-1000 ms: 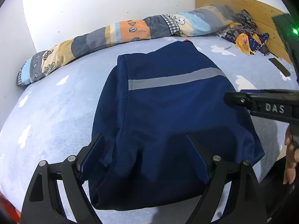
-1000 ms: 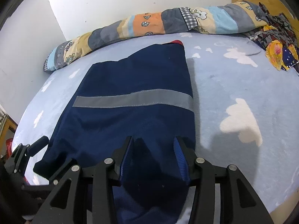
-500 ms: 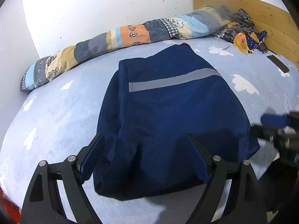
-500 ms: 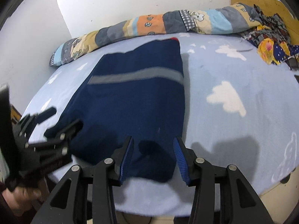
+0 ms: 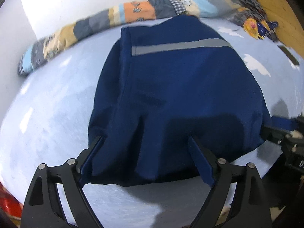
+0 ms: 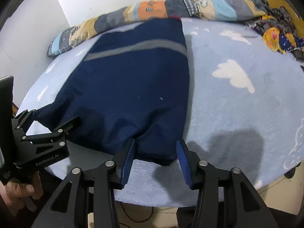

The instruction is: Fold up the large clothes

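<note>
A bed [image 6: 237, 114] with a pale blue sheet and white clouds fills the room, up against a white wall.

The left gripper [image 5: 144, 157] has its fingers [image 5: 201, 163] wide apart. They sit over the near left corner of the dark blue jacket [image 5: 180, 87] and do not pinch it. The right gripper [image 6: 154, 152] has its fingers [image 6: 183, 159] about half apart, one on each side of the jacket's near right corner. The cloth runs between them, but they do not look clamped on it.

A moment ago both grippers were higher and farther over the jacket. Now both have pulled back toward the near edge of the bed and dipped lower, so each lines up with a corner. It looks like the next job is to grab both corners and fold the near half up toward the grey stripe [image 5: 180, 46].

The jacket lies flat in the middle of the bed, its far end touching the rolled patchwork blanket [image 6: 152, 9] by the wall.

Some things are hard to see. Both pictures are a bit blurry. The jacket's sleeves are tucked away. A small red bit peeks out at the jacket's far end, and I cannot tell what it is. Past the jacket on the right lies a heap of patterned cloth [image 6: 275, 34], cut off by the picture's edge.
</note>
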